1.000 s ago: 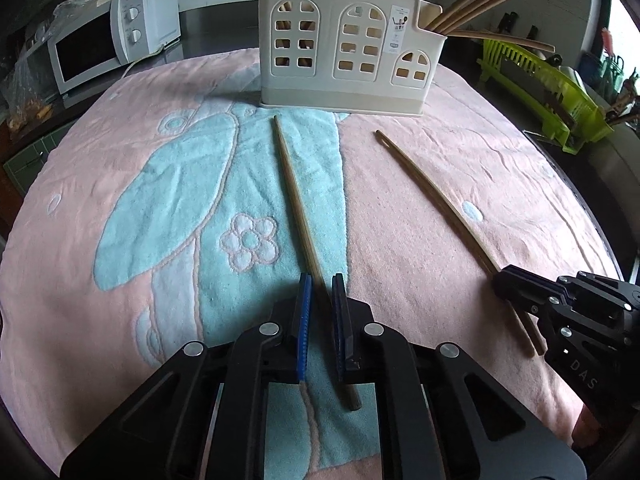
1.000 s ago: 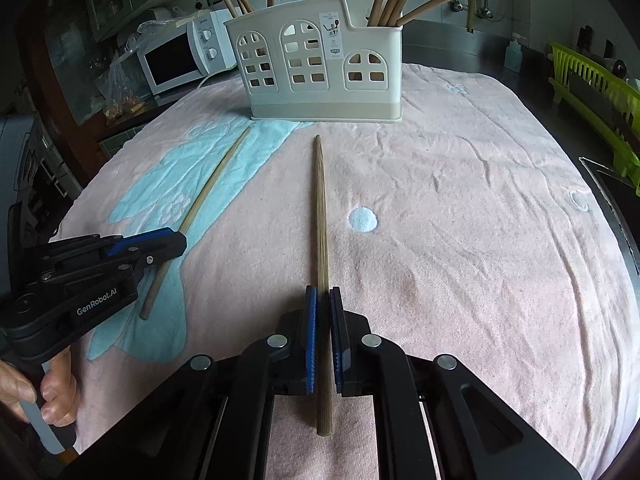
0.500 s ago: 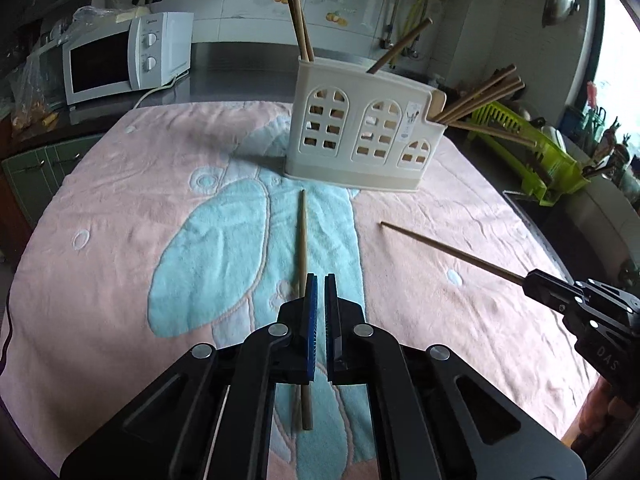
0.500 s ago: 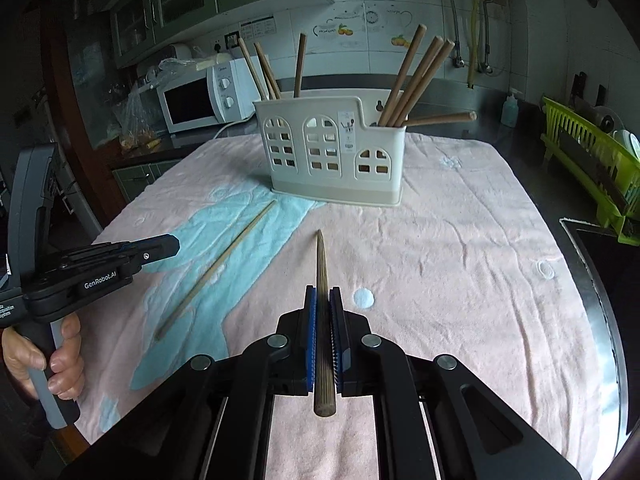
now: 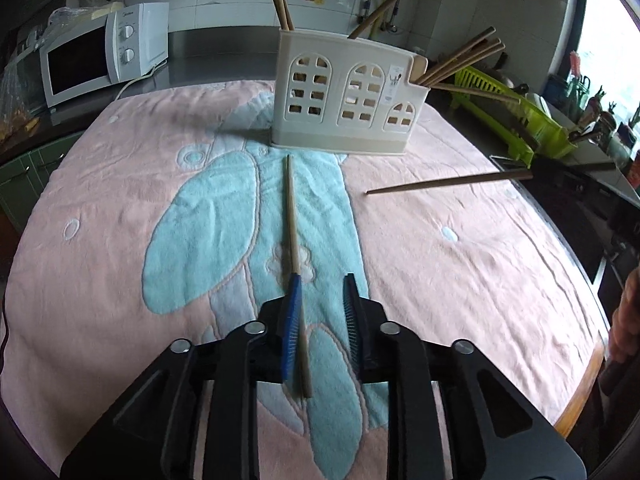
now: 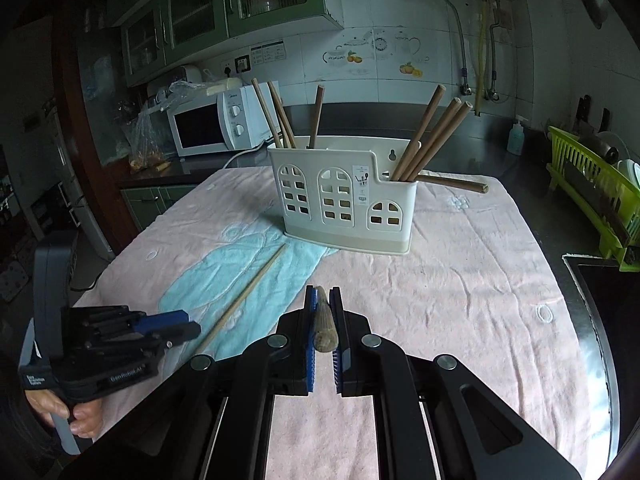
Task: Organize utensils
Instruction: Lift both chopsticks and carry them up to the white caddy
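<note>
On the towel-covered table (image 5: 460,280), your left tool (image 5: 320,300) is opening, a chopstick (image 5: 294,240) loose between its pads; your right tool (image 6: 322,312) clamps another chopstick (image 6: 322,320) before the utensil holder (image 6: 344,196).

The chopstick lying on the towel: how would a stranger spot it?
Find the cream plastic utensil holder on the pink-and-blue towel. The pale wooden chopstick lies in front on the blue patch; the darker one is lifted in the right gripper.
</note>
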A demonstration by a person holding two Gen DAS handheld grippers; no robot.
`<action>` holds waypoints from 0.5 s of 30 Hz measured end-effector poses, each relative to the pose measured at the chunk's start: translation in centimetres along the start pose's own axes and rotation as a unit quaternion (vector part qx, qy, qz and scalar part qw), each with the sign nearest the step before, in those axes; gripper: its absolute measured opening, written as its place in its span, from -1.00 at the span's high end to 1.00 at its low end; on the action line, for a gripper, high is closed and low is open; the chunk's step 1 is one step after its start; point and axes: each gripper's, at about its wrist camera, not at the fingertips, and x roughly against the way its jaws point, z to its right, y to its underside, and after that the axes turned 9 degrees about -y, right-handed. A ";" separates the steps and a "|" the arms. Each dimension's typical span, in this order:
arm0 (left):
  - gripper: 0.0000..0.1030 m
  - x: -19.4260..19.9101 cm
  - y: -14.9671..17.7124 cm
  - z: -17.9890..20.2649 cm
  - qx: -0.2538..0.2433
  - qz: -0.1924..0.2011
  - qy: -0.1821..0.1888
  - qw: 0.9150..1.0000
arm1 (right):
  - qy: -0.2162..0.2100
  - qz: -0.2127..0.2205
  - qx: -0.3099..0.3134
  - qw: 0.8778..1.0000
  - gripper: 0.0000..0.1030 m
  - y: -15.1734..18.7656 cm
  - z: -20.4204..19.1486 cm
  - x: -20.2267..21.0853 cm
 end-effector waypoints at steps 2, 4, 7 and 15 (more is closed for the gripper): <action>0.34 -0.4 0.4 -0.3 0.002 -0.008 -0.001 1.000 | -0.001 0.002 0.003 1.000 0.87 -0.2 -0.1 0.0; 0.34 -0.8 0.7 -0.4 0.001 -0.015 -0.002 1.000 | -0.002 0.005 0.005 1.000 0.87 -0.4 -0.2 0.1; 0.44 -1.9 1.0 -0.2 -0.008 -0.030 -0.017 0.999 | -0.004 0.007 0.004 1.000 0.87 -0.6 -0.2 0.1; 0.90 -3.0 0.9 -0.3 -0.008 -0.046 -0.046 0.998 | -0.005 0.013 0.009 1.000 0.87 -1.1 -0.3 0.5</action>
